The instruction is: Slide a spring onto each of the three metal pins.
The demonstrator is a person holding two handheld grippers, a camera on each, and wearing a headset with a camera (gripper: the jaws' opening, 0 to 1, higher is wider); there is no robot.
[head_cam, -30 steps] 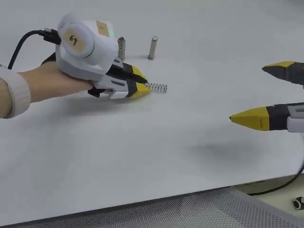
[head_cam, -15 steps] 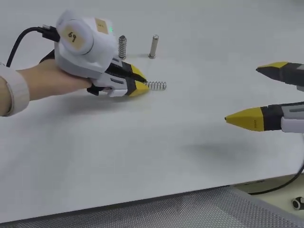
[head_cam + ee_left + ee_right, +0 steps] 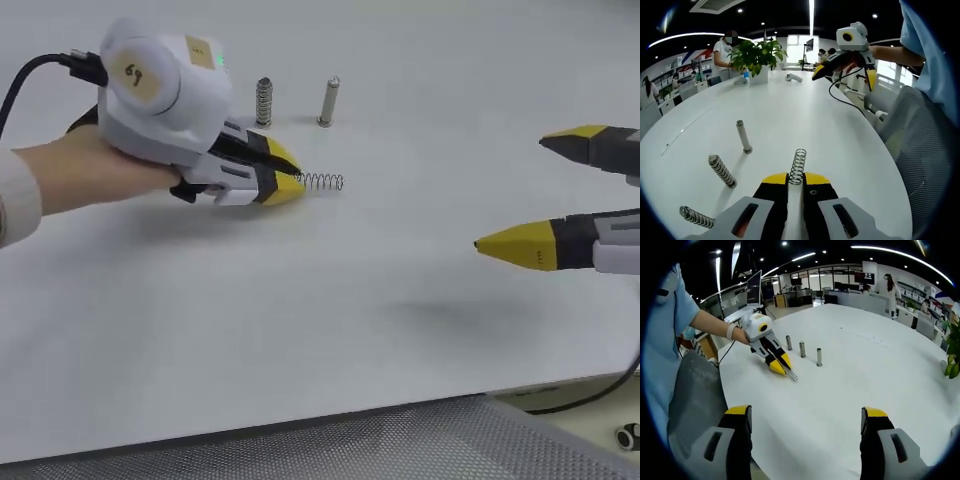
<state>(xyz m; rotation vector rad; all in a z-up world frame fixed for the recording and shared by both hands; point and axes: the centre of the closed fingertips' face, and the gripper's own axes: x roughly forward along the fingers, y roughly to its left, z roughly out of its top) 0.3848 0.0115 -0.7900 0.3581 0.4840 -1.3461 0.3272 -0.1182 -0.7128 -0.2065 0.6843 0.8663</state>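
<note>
Left gripper [image 3: 285, 180]: your left hand holds it low over the white worktop [image 3: 300, 320]. Its yellow-tipped jaws are closed nearly together and pinch one end of a loose spring [image 3: 322, 181]. The rest of the coil juts straight out beyond the tips, lying roughly level. You cannot tell from these views whether its free end touches the worktop.

Bare pin [image 3: 329, 102]: it stands upright on the worktop with nothing on it, and serves here as the reference mark. The held spring is near the bare pin, on the side towards you and apart from it. In the left gripper view the spring [image 3: 797, 166] points past the bare pin [image 3: 743, 136] rather than at it.

Sprung pin [image 3: 264, 101]: it stands upright just beside the bare pin, on the side where your left gripper is, with a coil wound down its length. In the left gripper view a second sprung pin [image 3: 696, 216] stands beyond the first in the same direction from the bare pin. In the right gripper view the three stand in one short row, with the bare pin at the end of the row.

Right gripper [image 3: 512, 192]: it is well apart from the bare pin, off to your right and nearer to you, raised above the worktop. Its jaws are spread wide and nothing is between them. In the right gripper view plain worktop lies between the two yellow tips.
</note>
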